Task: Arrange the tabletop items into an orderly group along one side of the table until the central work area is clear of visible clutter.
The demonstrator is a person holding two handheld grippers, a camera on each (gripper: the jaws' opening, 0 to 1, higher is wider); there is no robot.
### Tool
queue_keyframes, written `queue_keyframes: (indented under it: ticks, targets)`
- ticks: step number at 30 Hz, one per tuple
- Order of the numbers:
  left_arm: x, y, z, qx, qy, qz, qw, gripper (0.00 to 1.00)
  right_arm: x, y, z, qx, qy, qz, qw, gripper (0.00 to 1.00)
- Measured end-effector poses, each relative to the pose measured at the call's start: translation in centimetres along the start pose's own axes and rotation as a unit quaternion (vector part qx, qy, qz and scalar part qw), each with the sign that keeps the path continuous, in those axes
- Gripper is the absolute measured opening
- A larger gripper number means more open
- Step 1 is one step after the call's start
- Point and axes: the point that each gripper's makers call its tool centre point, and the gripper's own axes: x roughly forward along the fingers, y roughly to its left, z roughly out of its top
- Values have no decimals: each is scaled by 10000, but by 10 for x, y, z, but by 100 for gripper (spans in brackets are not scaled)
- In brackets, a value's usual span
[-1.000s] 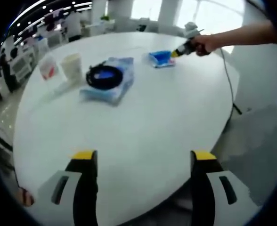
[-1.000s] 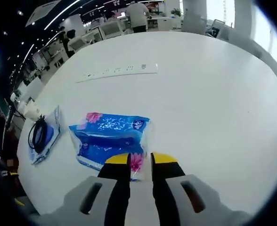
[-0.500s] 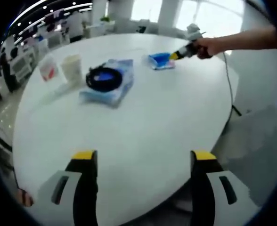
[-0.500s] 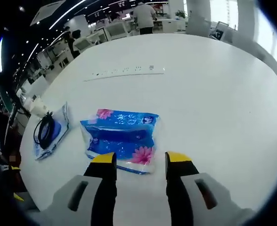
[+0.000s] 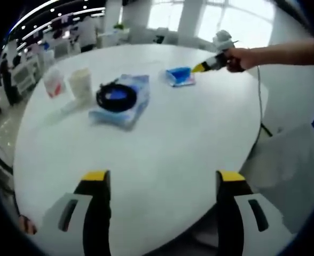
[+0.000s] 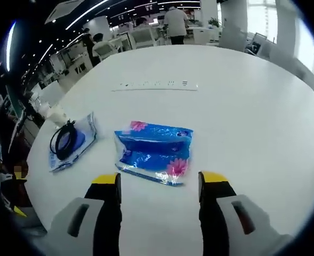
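- Left gripper view: left gripper spread wide and empty over the near table; two cups far left, cable on a packet beside them. Could topple the cups if swept across carelessly.
- Right gripper view: right gripper spread, just short of the tissue pack. Soft wrapper might slip from a shallow pinch; power strip lies far beyond.

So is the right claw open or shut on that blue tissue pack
Open. The right claw has its jaws spread wide, and the blue tissue pack lies flat on the table beyond them, untouched.

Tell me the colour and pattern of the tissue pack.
Blue with pink flowers; the tissue pack shows best in the right gripper view.
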Motion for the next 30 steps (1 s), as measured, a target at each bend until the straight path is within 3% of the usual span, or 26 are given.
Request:
queue_keyframes:
  ticks: [12, 16, 18, 30]
  targets:
    - [-1, -3, 8, 28, -158, -48, 9999, 80, -27, 27, -16, -53, -18, 109, 9999, 61]
    - [-1, -7, 10, 76, -175, -92, 9998, 80, -47, 44, -28, -17, -91, 60, 9999, 61]
    - [-2, -9, 10, 100, -173, -107, 9997, 80, -40, 44, -23, -25, -75, 89, 9999, 61]
    - [-3, -10, 13, 100, -258, -154, 9995, 81, -68, 80, -74, 290, -91, 134, 9994, 61]
